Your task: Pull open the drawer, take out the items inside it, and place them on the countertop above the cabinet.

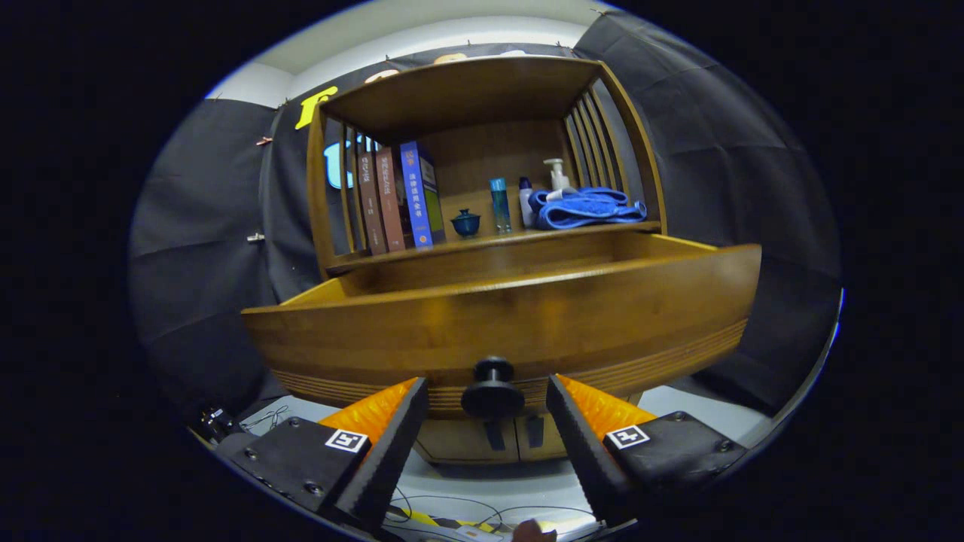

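My gripper [488, 391] is spread wide, its two fingers flanking the drawer's knob [492, 391] with a clear gap on each side — neither finger touches it. The knob is a dark round one, sitting right between my fingertips, low on the drawer [512, 316] front.

The drawer is pulled out toward me, its curved wooden front filling the space just ahead of my fingers. From this low angle I look at its face and top edge, so I cannot tell what lies inside it.

Beyond and above the drawer is the countertop [422, 252], a wooden ledge with a slatted hutch over it. On it, from my left finger's side across: a row of upright books [399, 197], a small dark lidded cup [465, 223], a slim blue bottle [498, 205], a white bottle with a blue cap [526, 202], a pump bottle [557, 175] and a folded blue cloth [584, 208] lying just in front of the pump bottle, toward my right finger's side.

Below the knob, between my fingers, I see two cabinet doors [489, 444] with dark handles side by side. Under my fingers — thin cables [429, 516] on a pale floor.
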Demonstrator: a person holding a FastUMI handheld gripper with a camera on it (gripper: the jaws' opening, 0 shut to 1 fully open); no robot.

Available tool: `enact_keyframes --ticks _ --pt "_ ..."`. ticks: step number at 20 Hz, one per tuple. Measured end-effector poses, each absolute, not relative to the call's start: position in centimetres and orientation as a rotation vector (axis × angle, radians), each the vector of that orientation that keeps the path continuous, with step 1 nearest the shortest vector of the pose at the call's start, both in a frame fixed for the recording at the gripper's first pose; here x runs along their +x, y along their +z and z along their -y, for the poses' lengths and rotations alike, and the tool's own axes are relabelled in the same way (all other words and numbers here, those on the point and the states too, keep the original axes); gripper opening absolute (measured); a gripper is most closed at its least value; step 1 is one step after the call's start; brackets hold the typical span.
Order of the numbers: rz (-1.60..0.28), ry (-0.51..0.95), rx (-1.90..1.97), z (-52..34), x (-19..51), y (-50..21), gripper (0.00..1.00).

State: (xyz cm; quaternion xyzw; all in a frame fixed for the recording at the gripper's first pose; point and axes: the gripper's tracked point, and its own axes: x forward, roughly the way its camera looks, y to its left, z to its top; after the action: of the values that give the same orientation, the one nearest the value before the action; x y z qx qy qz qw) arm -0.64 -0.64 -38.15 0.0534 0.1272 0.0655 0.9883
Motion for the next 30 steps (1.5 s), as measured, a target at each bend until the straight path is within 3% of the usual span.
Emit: enact_keyframes --ticks 8,14,21,30 --pt "-0.176 0.189 -0.018 -0.1 -0.8 -23.8 0.98" --pt "-0.366 0.142 0.146 0.4 6.4 -19.8 0.99" --pt "-0.782 0.101 0.217 -0.2 14.3 -26.9 0.97" --pt "-1.231 0.103 0.015 -1.2 12.8 -39.0 0.97"
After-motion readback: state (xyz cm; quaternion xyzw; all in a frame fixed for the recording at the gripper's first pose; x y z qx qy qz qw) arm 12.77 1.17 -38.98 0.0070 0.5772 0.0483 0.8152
